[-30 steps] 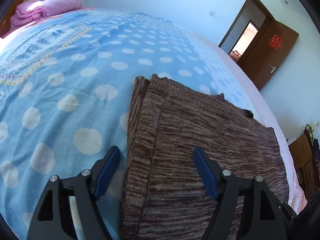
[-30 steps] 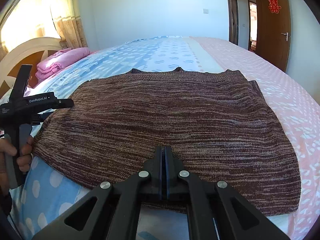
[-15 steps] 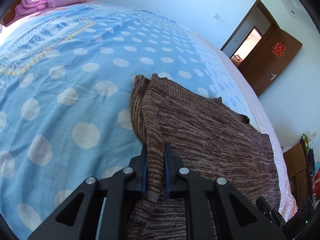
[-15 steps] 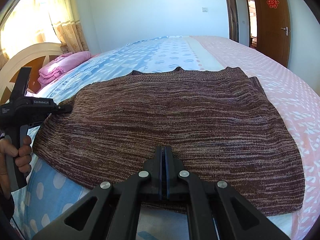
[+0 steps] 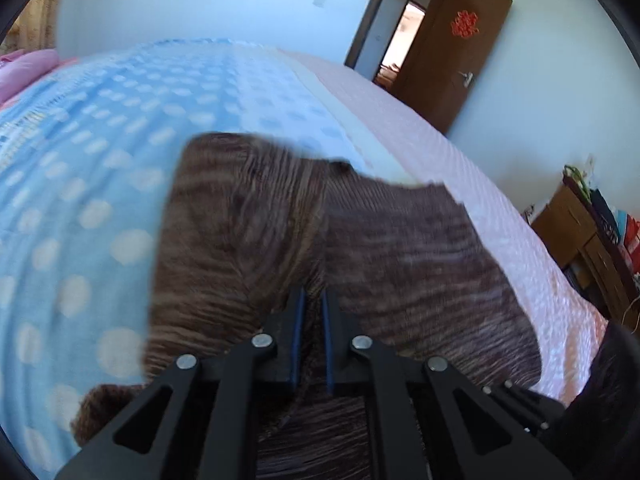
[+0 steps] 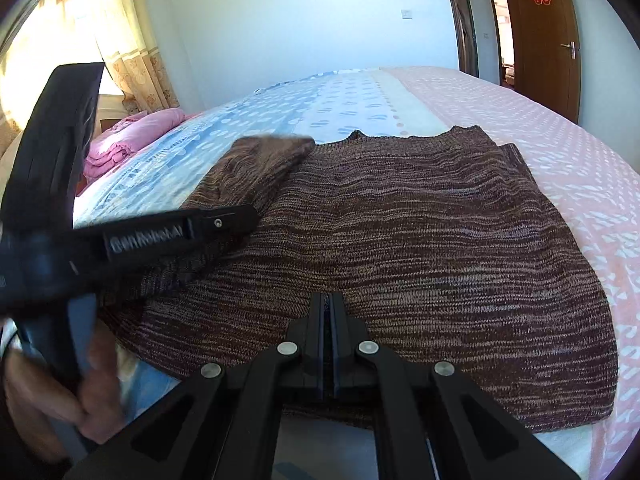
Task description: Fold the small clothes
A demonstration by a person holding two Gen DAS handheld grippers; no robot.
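Sweater (image 6: 420,248), brown marled knit, lies spread on the bed (image 6: 560,168), partly on the blue dotted cover and partly on the pink one. We see the left gripper (image 5: 312,300) clenched on the sweater's left edge, knit pinched between its blue pads (image 5: 298,332); a second ago its jaws stood wide apart over that flat edge, and they have just been closing onto it. Compared with the earlier frames, we find the left side of the sweater no longer flat: it is raised and drawn over toward the middle, so that a folded flap (image 6: 256,160) now overlies the left part of the body. In the right wrist view the left gripper, held in a hand (image 6: 68,396), appears nearer and larger than before, above the garment's left portion, and blurred. We note that the right gripper (image 6: 330,300) is clenched on the near hem at the bed's front edge, as it was a second ago. Folded pink bedding (image 6: 132,140) lies near the headboard, and the brown door (image 6: 540,32) is open.
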